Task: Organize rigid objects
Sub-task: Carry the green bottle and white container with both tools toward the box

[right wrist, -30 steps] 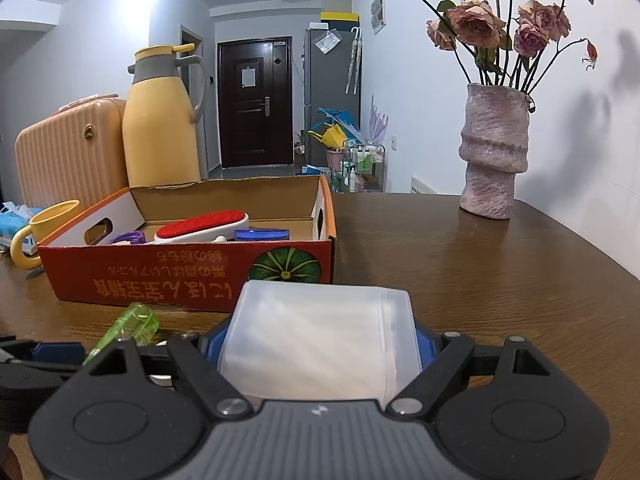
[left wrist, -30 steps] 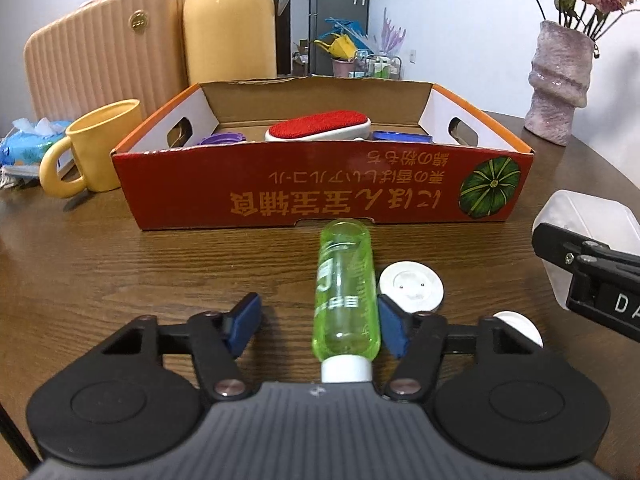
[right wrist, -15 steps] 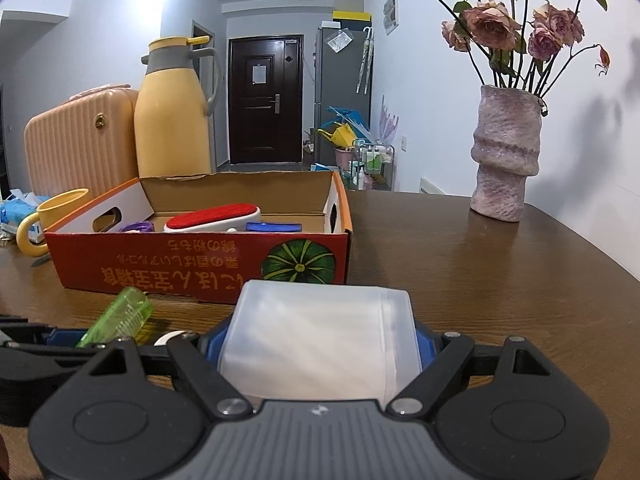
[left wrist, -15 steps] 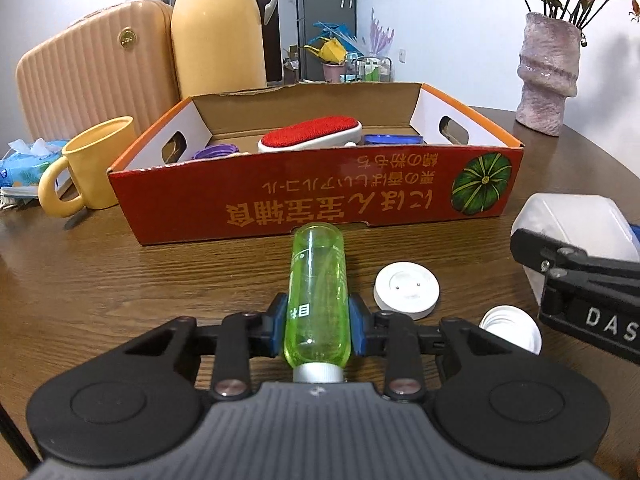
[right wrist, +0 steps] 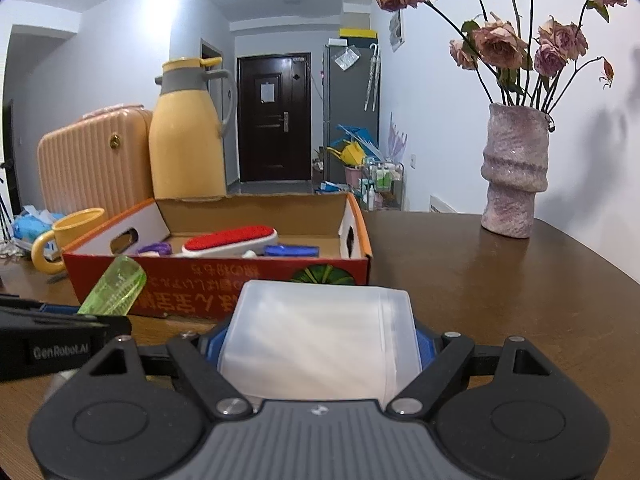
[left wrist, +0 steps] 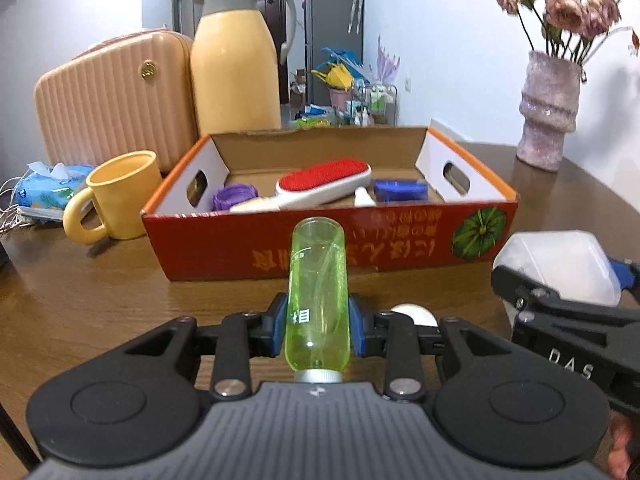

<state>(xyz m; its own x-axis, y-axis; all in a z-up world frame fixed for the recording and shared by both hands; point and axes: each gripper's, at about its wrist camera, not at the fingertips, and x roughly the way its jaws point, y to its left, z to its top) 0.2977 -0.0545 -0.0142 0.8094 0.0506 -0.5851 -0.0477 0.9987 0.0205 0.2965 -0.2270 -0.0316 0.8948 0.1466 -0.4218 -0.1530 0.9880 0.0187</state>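
My left gripper [left wrist: 318,326] is shut on a clear green bottle [left wrist: 318,292], lifted off the table with its base pointing at the red cardboard box [left wrist: 280,252]. The green bottle [right wrist: 114,290] also shows at the left of the right wrist view. My right gripper [right wrist: 318,344] is shut on a translucent white plastic box [right wrist: 320,340], which appears at the right as the plastic box [left wrist: 560,266] in the left wrist view. The cardboard box [right wrist: 224,288] holds a red lint brush [left wrist: 324,178], a purple coil [left wrist: 234,196] and a blue item [left wrist: 400,192].
A yellow mug [left wrist: 116,196], a tissue pack [left wrist: 48,188], a tan case [left wrist: 116,100] and a yellow thermos [left wrist: 236,64] stand left and behind the box. A pink vase with dried roses [right wrist: 514,176] stands at the right. A white lid [left wrist: 414,316] lies under my left gripper.
My left gripper closed on the green bottle and lifted it off the table. The right gripper keeps its hold on the plastic box and has risen slightly.
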